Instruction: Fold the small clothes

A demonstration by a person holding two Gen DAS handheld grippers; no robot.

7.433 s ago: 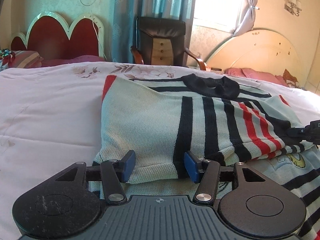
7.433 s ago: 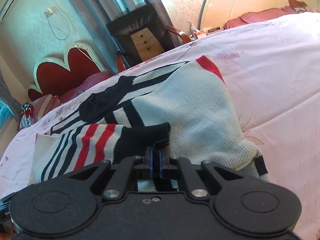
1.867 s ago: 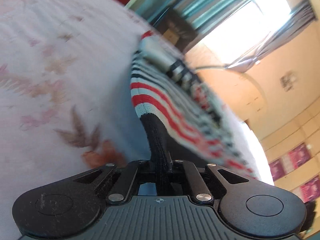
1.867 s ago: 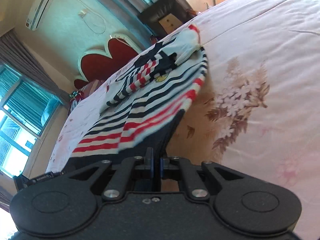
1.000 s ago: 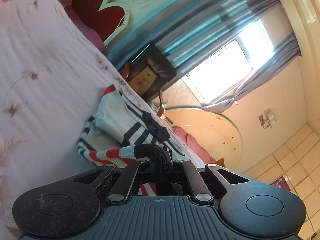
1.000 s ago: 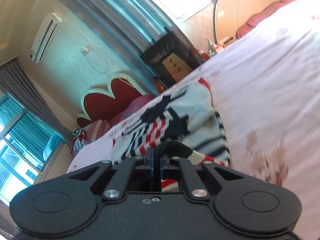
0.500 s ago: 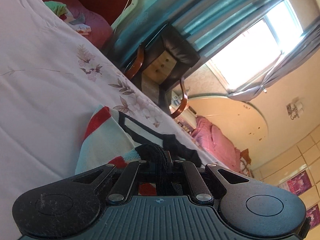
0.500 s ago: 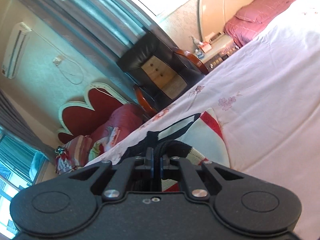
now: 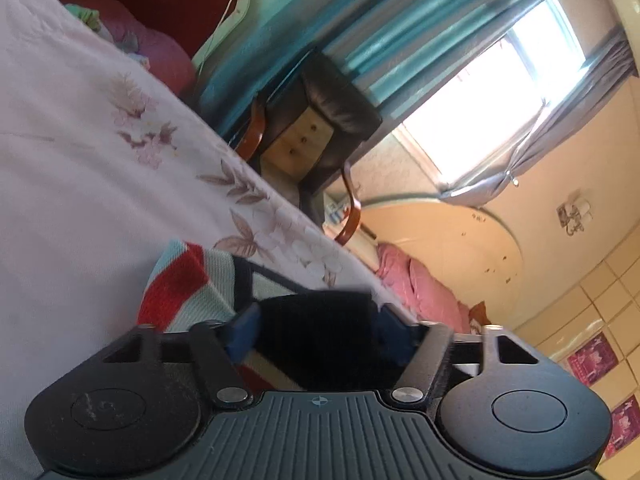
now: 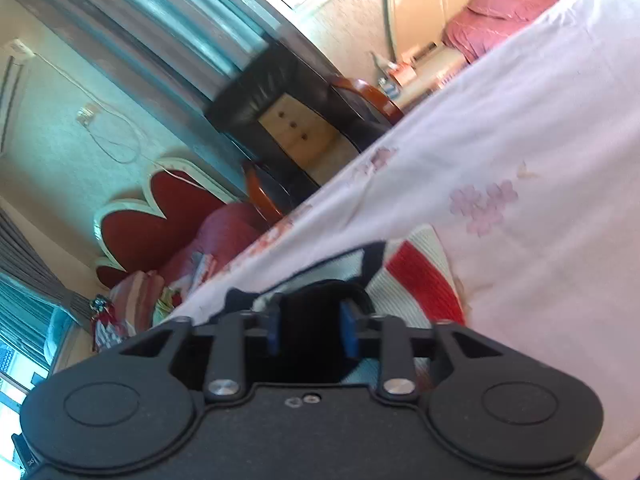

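Nearest the lenses, the left gripper (image 9: 318, 330) stands spread wide and the right gripper (image 10: 310, 330) partly spread, both having just been opening, each with the black ribbed hem (image 9: 316, 332) of the striped knit sweater (image 9: 180, 284) lying loose between its blue pads and no longer pinched. Beyond them the sweater lies folded on the pink flowered bedspread (image 9: 80, 168). It looks light, soft and limp, unlikely to slip, and likely best taken by the thick hem or a doubled edge.

The sweater (image 9: 188, 288) is pale mint with red and black stripes and a black hem, on a pale pink flowered bedspread (image 9: 80, 168).
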